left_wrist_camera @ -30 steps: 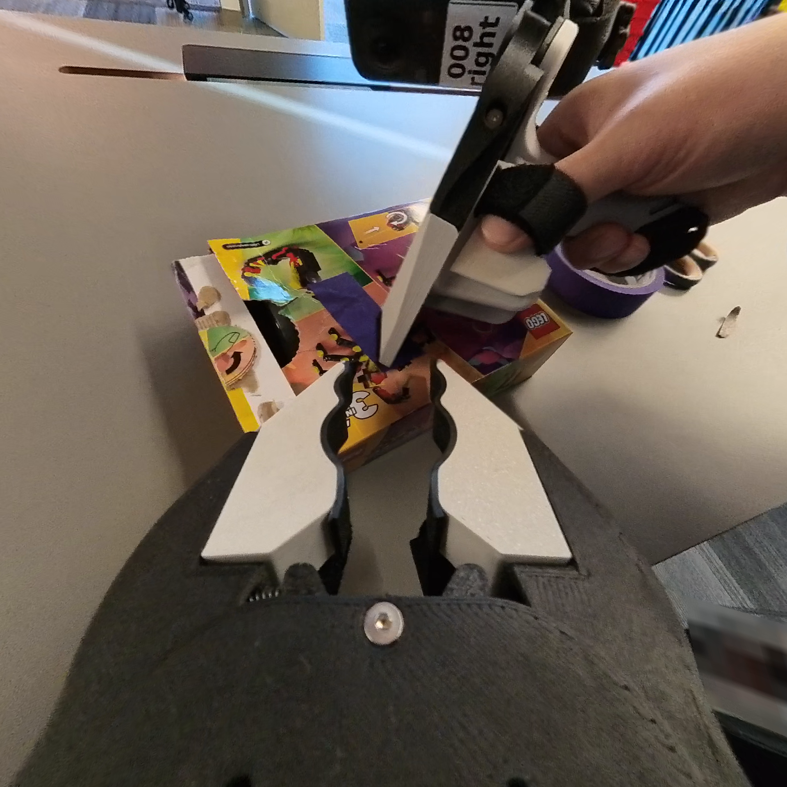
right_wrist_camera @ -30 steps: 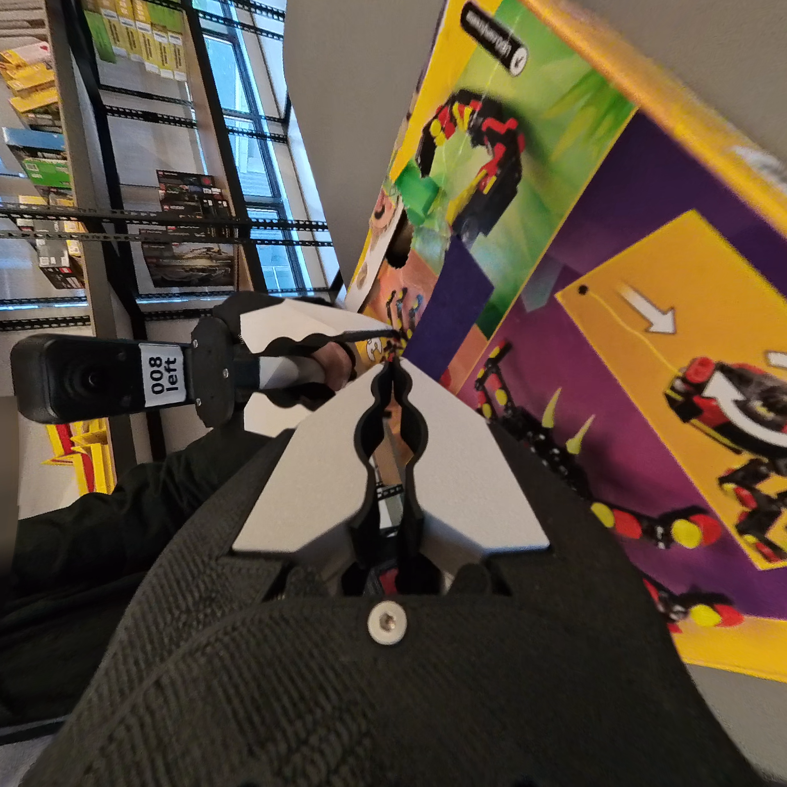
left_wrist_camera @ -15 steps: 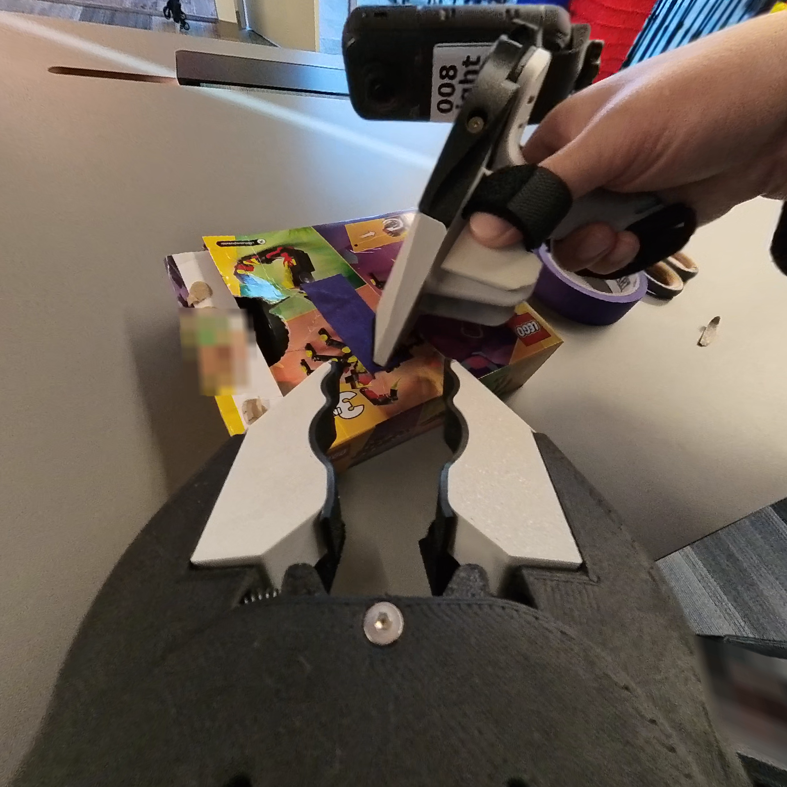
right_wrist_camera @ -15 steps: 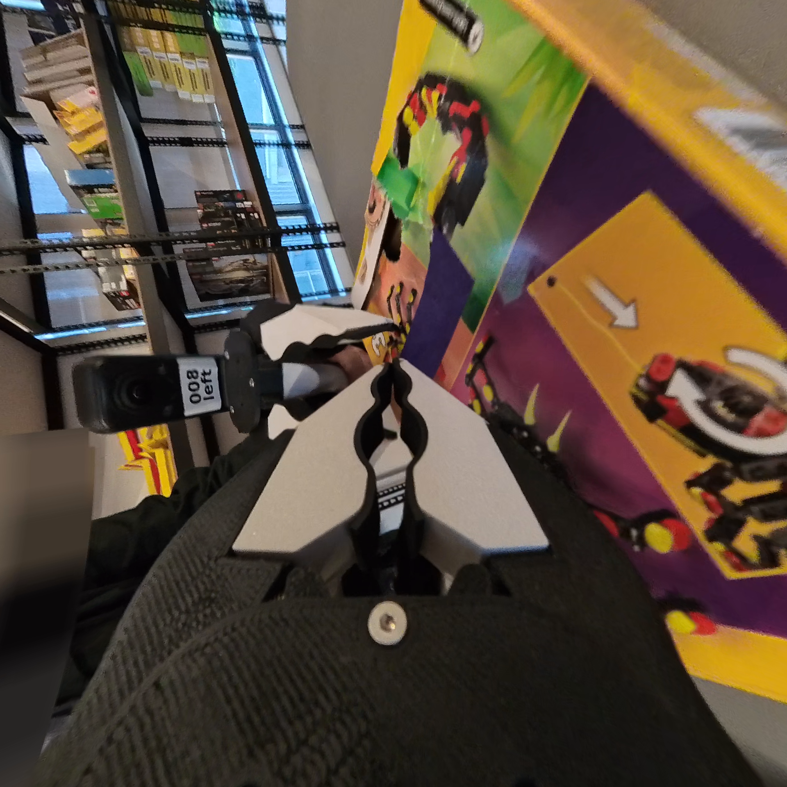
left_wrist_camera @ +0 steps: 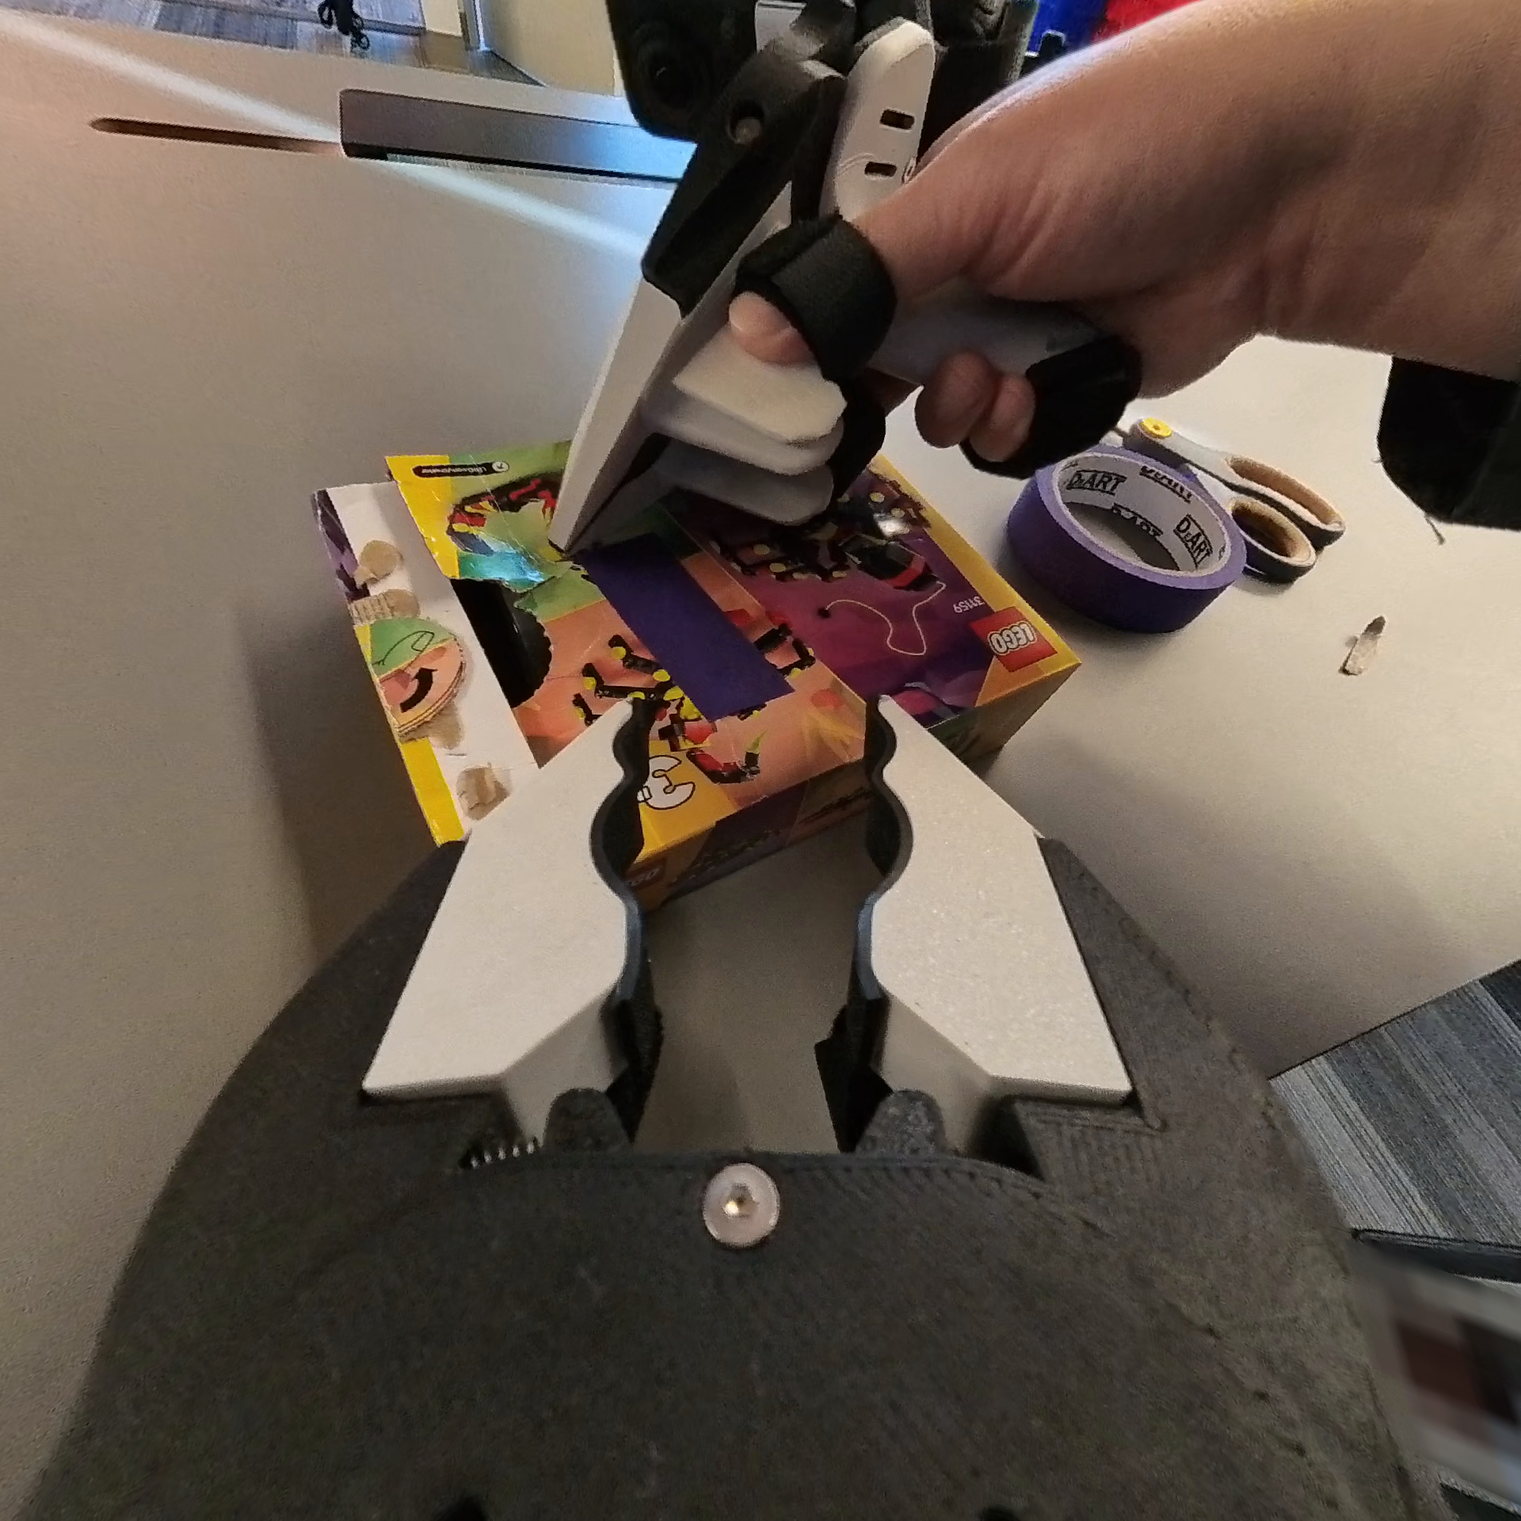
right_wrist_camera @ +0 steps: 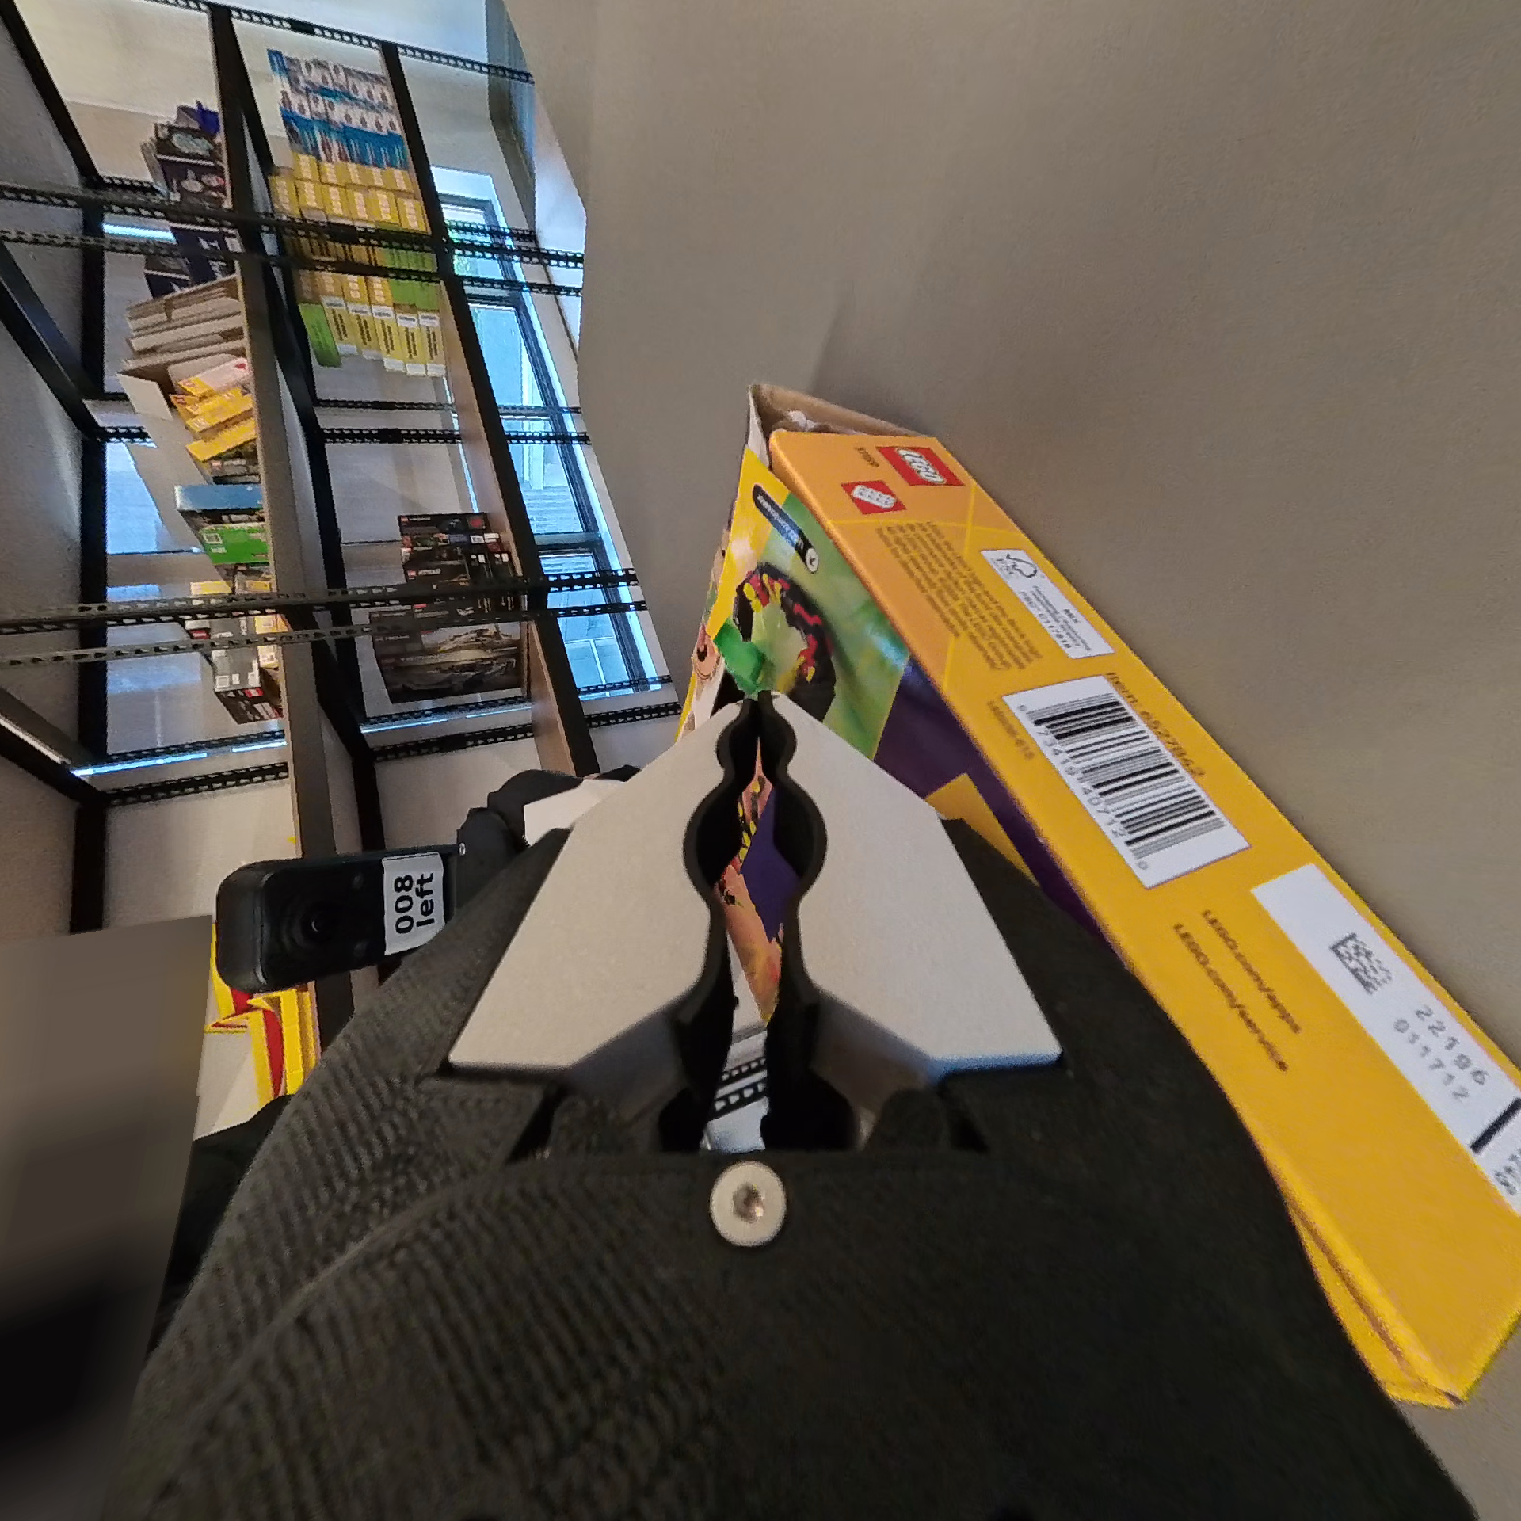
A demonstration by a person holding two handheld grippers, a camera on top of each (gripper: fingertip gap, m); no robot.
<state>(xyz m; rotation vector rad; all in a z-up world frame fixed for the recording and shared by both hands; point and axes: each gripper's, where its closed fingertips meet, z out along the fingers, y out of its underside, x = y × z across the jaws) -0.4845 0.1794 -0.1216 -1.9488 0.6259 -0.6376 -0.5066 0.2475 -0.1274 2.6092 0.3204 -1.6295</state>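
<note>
The left gripper (left_wrist_camera: 745, 741) has its jaws spread wide, holding nothing, just over the toy box (left_wrist_camera: 864, 609). The right gripper (left_wrist_camera: 576, 539) has its jaws pressed together, its tip touching the box by the purple tape strip (left_wrist_camera: 683, 638). The end flap (left_wrist_camera: 395, 625) hangs open.

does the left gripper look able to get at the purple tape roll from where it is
Probably yes: the left gripper is open, and the tape roll sits uncovered on the table right of the box, though the right gripper hovers close.
</note>
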